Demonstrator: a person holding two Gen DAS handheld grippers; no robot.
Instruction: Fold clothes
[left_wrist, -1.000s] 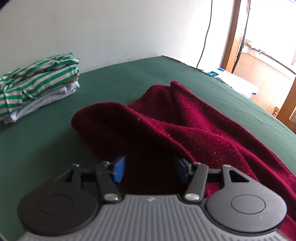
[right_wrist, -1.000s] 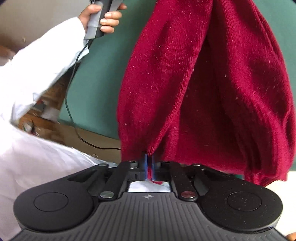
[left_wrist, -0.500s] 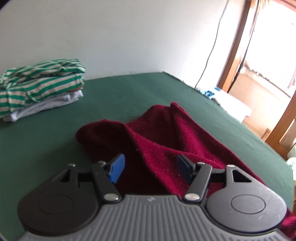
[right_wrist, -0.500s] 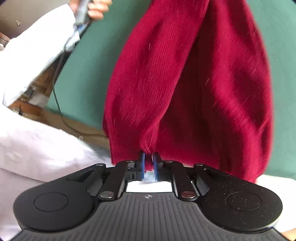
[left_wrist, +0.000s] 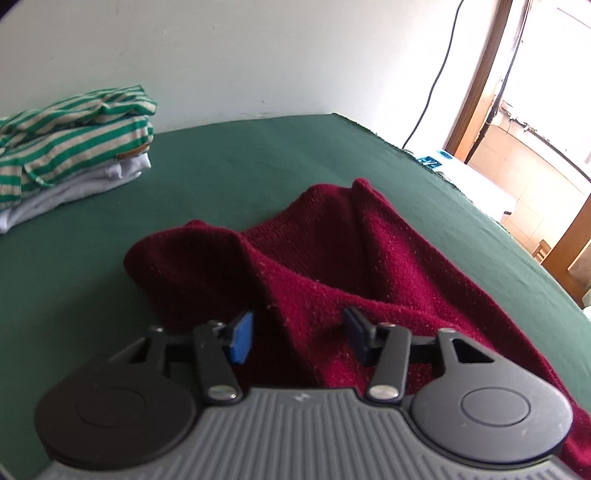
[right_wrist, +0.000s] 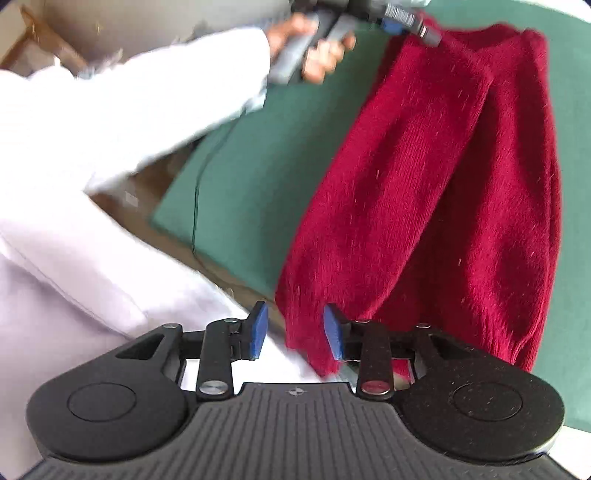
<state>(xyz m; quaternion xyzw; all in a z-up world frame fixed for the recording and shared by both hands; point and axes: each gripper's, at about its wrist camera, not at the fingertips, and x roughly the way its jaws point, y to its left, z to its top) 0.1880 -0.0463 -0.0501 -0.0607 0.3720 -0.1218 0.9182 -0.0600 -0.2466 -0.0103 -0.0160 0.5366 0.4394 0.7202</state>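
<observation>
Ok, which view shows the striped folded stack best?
The left wrist view: the green-striped stack sits sharp and unobstructed at far left on the green table. The right wrist view doesn't show it, only the red sweater.

Sweater (left_wrist: 332, 266): dark red knit, ahead of the jaws, on a dark green surface (left_wrist: 240, 166). Shirt (left_wrist: 70, 136), far left of the jaws: green and cream stripes. Jaw pads (right_wrist: 258, 332): blue; sleeve (right_wrist: 147, 110): white.
</observation>
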